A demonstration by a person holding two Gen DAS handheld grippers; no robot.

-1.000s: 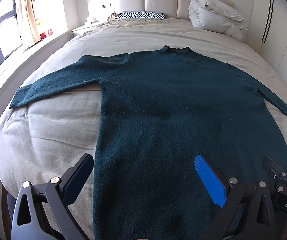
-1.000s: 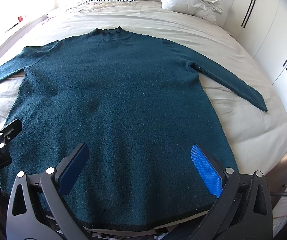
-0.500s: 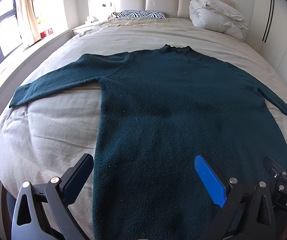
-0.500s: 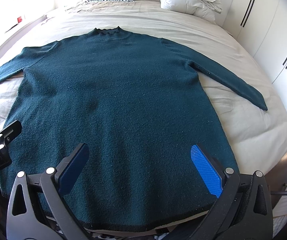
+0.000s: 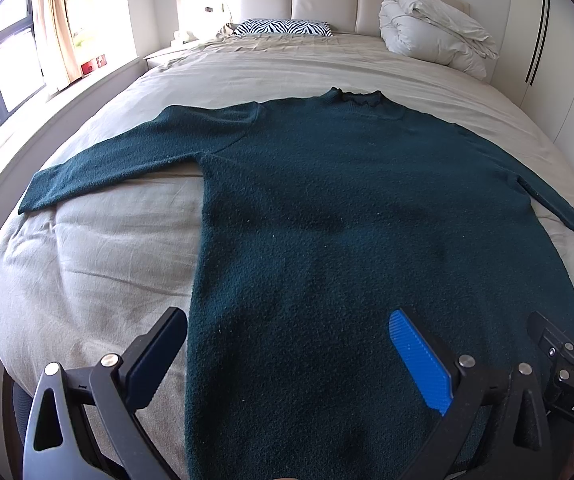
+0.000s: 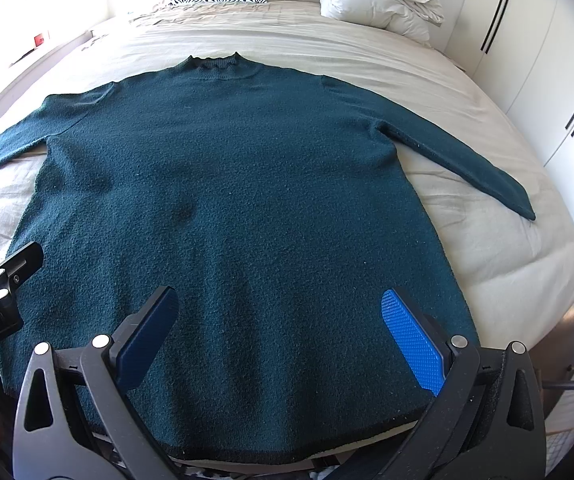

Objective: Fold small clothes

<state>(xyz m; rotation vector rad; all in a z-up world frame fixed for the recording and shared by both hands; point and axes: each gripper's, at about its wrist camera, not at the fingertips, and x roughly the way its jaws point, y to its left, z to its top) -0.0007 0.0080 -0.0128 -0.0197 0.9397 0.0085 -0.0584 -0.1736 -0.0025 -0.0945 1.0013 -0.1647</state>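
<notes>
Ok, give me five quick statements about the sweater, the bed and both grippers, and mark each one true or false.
1. The dark green sweater lies flat on the bed with both sleeves spread out. True.
2. The right gripper is clamped on the hem. False: its jaws stand wide apart over the lower body of the sweater, holding nothing.
3. The left gripper is open. True.
4. The sweater's collar points toward the headboard. True.
5. A zebra-print pillow lies on top of the sweater. False: it sits far up by the headboard, clear of the sweater.
</notes>
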